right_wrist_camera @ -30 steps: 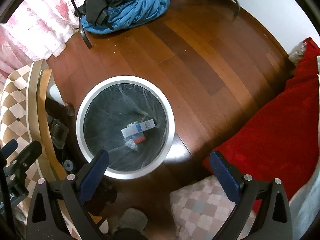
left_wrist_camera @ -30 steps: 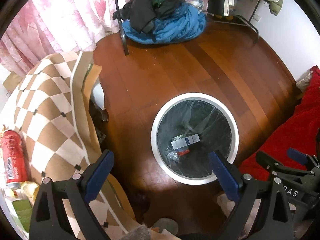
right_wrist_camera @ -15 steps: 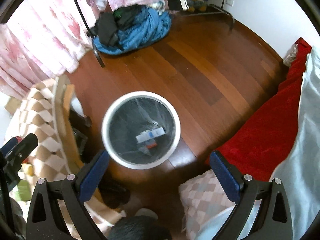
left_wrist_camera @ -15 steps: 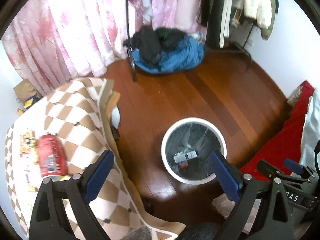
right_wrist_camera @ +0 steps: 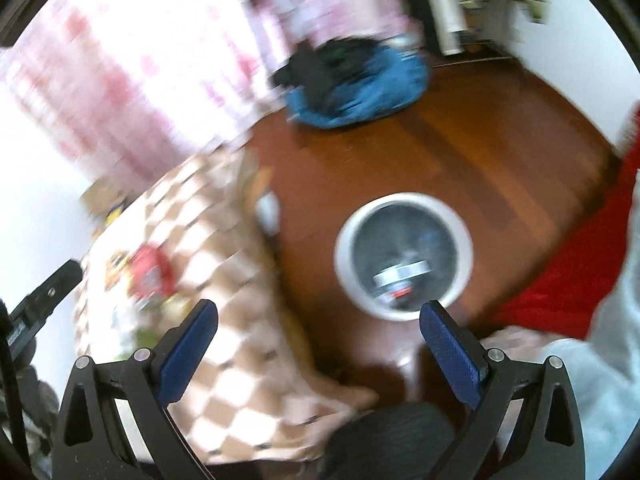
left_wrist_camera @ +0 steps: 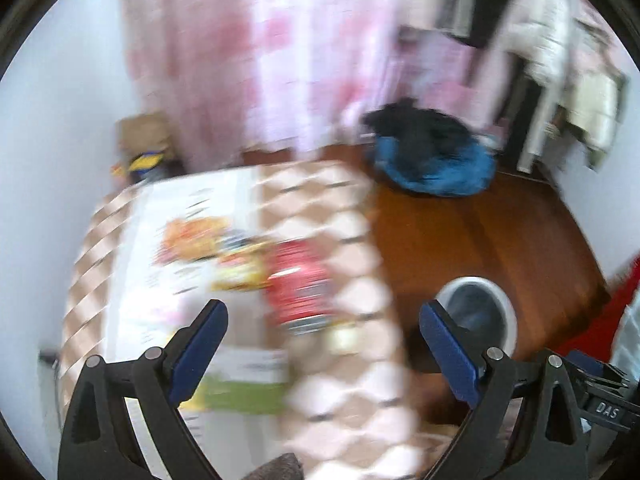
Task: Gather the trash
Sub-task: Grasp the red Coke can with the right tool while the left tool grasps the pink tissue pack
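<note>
Both views are blurred by motion. A round white-rimmed trash bin [right_wrist_camera: 403,254] stands on the wooden floor with a few bits of trash inside; it also shows in the left wrist view [left_wrist_camera: 478,316]. A red can [left_wrist_camera: 298,286] lies on the checkered cloth-covered table [left_wrist_camera: 344,240] beside colourful wrappers [left_wrist_camera: 208,248]; the can also shows in the right wrist view [right_wrist_camera: 152,268]. My left gripper [left_wrist_camera: 322,328] is open and empty above the table, near the can. My right gripper [right_wrist_camera: 318,332] is open and empty, high between the table edge and the bin.
A blue and black clothes pile [right_wrist_camera: 352,84] lies on the floor at the back. Pink curtains [left_wrist_camera: 248,60] hang behind the table. A red blanket [right_wrist_camera: 576,276] lies at the right. A green box [left_wrist_camera: 240,396] sits near the table's front.
Both grippers have risen and swung left, from over the bin toward the table. The bin has slid right and shrunk in view; the can and wrappers have come to the middle.
</note>
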